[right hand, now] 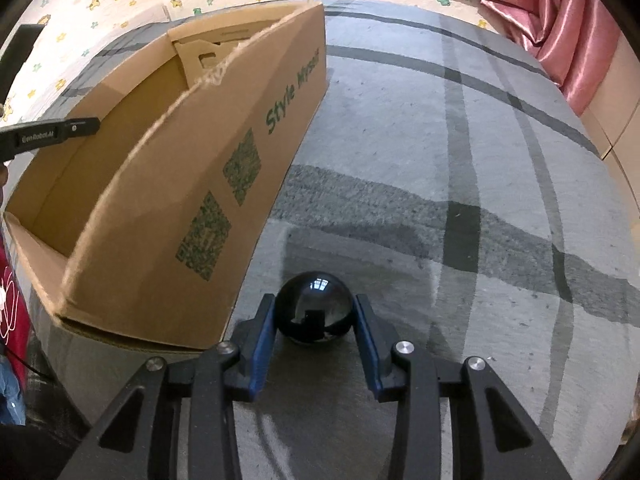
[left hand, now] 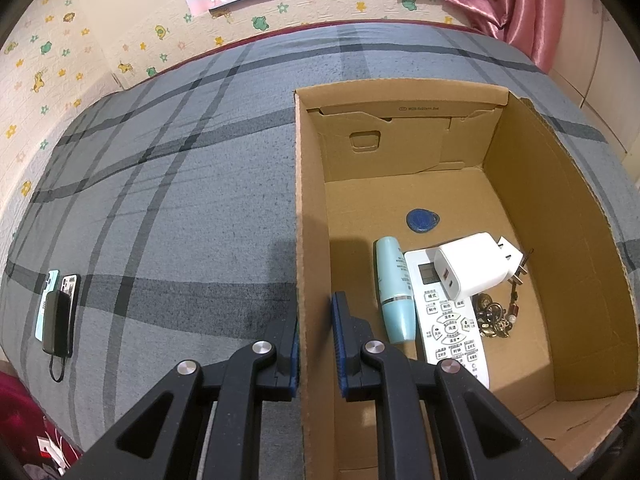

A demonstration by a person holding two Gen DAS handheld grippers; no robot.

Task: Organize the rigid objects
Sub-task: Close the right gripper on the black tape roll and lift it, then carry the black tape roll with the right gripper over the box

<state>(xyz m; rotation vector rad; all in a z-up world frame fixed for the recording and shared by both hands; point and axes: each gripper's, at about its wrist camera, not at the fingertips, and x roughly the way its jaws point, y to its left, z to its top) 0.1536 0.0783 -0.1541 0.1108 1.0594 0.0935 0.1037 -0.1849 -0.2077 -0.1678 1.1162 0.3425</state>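
Observation:
An open cardboard box [left hand: 560, 208] stands on the grey plaid bed. Inside lie a teal bottle [left hand: 394, 288], a white remote [left hand: 448, 320], a white charger [left hand: 472, 266], a blue tag [left hand: 422, 220] and a bunch of keys [left hand: 496, 314]. My left gripper [left hand: 316, 312] straddles the box's left wall, one finger on each side, with a small gap to the cardboard. My right gripper [right hand: 315, 308] has its pads against both sides of a shiny black ball [right hand: 315, 312] resting on the bed, just right of the box [right hand: 168, 184].
Two phones and a black power bank [left hand: 58, 312] lie on the bed at far left. A pink curtain [left hand: 520, 4] hangs at back right. The left gripper's arm [right hand: 48, 132] shows over the box in the right wrist view.

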